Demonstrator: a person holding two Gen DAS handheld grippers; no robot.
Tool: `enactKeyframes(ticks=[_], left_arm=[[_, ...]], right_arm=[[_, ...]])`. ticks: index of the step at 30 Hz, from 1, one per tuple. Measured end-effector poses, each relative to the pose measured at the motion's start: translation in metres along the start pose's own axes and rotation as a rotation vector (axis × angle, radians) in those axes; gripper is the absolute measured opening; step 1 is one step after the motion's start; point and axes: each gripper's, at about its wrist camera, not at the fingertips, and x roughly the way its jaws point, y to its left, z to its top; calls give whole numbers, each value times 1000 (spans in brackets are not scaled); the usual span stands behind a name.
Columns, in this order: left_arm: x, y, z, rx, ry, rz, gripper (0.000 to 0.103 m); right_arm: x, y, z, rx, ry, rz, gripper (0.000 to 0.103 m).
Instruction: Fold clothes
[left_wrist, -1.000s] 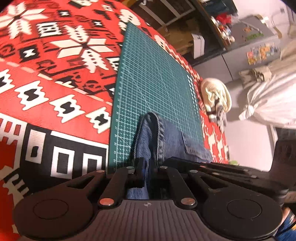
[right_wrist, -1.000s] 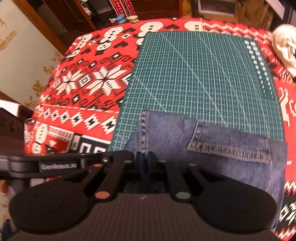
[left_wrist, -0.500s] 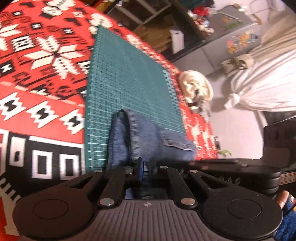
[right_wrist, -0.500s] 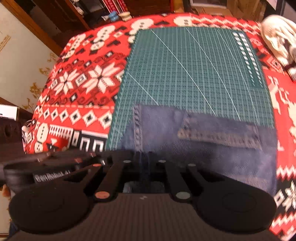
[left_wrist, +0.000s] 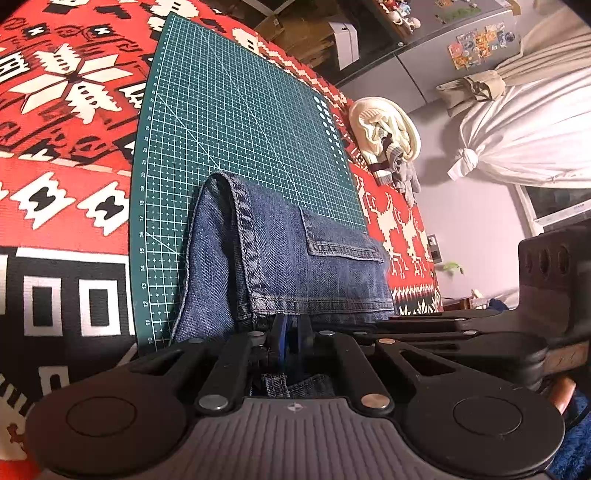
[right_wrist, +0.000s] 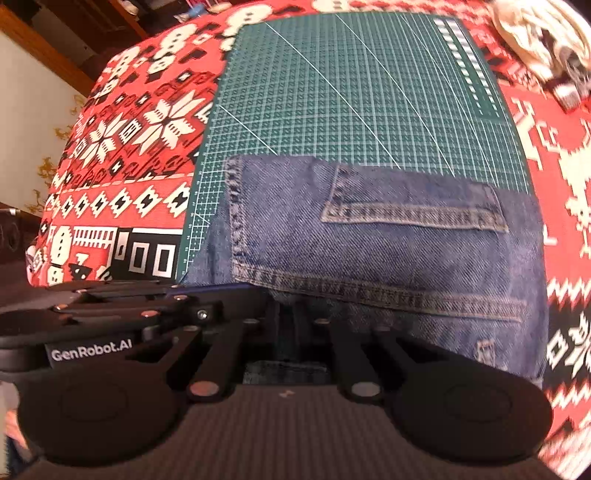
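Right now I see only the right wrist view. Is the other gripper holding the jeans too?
Observer: Yes. The left gripper is shut on the near edge of the jeans.
Operator: What lies past the cream clothes?
Observer: The cream clothes sit at the edge of the red cloth; beyond them hangs a white tied cloth.
Operator: Anything else back there?
Observer: A grey door with stickers.

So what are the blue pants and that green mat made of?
The pants look like denim: blue woven cloth with a slanted weave, thick tan stitching along the seams and a sewn-on pocket. The mat looks like smooth, matte rubbery plastic printed with a white grid and numbers, probably a cutting mat; its exact material can't be told from here.
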Motion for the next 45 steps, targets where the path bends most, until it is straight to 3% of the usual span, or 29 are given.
enactKeyframes(ticks=[7,8,14,20,24,29,35,40,45], left_arm=[[2,-21,-4,26,13,-9,4],[5,-25,-4,36,20,10,4],[34,-29,-9,17,101,114,3],[33,-26,-10,-11,99,119,3],[34,-29,-12,-15,94,140,3],[35,-35,-13,-3,87,173,3],[33,-32,-17,-25,85,174,3],[32,-29,-18,-46,90,168,3],[32,-33,-19,-35,91,188,3]], right_arm=[[-5,-16,-2,36,16,0,4],[-3,-18,-3,38,4,2,0],[-9,-23,-6,35,6,19,0],[-14,-54,-3,141,25,134,0],[-21,-68,-5,136,-21,72,0],[-18,-91,-8,185,-15,126,0],[-26,-108,-17,169,-43,97,0],[-28,-130,-30,212,-61,174,0],[-35,-141,-42,205,-87,155,0]])
